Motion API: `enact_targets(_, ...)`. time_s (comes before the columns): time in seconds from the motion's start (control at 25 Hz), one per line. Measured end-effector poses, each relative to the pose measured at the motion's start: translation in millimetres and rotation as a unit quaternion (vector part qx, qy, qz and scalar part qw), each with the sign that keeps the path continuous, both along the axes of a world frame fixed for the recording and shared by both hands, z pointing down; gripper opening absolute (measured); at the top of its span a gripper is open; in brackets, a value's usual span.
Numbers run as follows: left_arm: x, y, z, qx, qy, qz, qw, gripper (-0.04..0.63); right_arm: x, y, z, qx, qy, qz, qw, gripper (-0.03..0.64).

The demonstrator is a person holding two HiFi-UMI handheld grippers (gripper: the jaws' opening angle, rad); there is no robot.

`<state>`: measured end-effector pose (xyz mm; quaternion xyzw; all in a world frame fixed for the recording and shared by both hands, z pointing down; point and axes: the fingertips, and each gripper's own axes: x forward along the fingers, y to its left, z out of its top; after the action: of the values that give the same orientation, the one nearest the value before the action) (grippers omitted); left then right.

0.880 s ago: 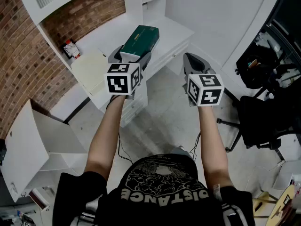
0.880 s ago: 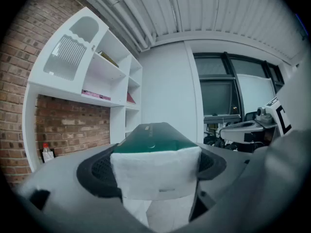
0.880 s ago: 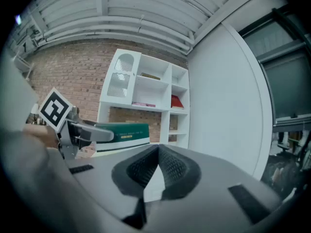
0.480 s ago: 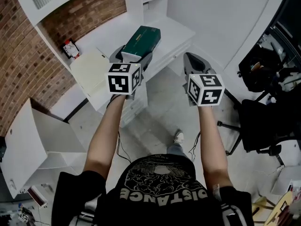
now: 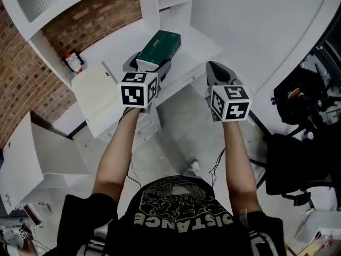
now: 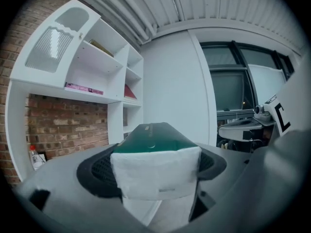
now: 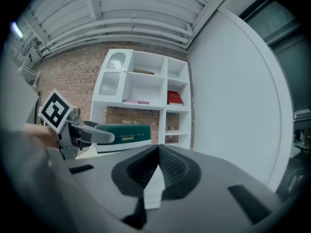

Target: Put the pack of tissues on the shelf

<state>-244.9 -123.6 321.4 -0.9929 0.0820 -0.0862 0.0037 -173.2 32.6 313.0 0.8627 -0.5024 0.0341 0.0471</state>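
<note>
We hold the green pack of tissues (image 6: 153,140) in our left gripper (image 5: 148,64), at the upper middle of the head view and seen against the white counter (image 5: 120,44). Its fingers (image 6: 97,171) are spread wide and press on the pack's sides. Our right gripper (image 5: 216,72) is empty, its fingers (image 7: 176,171) pressed together. The shelf (image 6: 92,76) stands at the upper left.

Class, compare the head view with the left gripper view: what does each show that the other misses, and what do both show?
Only the head view: the person's forearms and black T-shirt, the floor and a cream board on the desk.
Only the left gripper view: the ribbed ceiling.
Both: the green pack of tissues clamped in the left gripper, the brick wall and the white shelf unit.
</note>
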Motion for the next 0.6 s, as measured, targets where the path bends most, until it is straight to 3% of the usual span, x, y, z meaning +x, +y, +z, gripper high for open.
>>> enact_targets(0.32, 77, 0, 0, 0.0, -0.007, -0.034, 0.9994, 0.43, 85, -4, 1, -0.015, 0.003, -0.04, 0.999, 0.005)
enact_targets(0.6, 117, 6, 0, 0.005, -0.012, -0.059, 0.9982, 0.43, 131, 2, 5, -0.012, -0.001, -0.064, 0.998, 0.003)
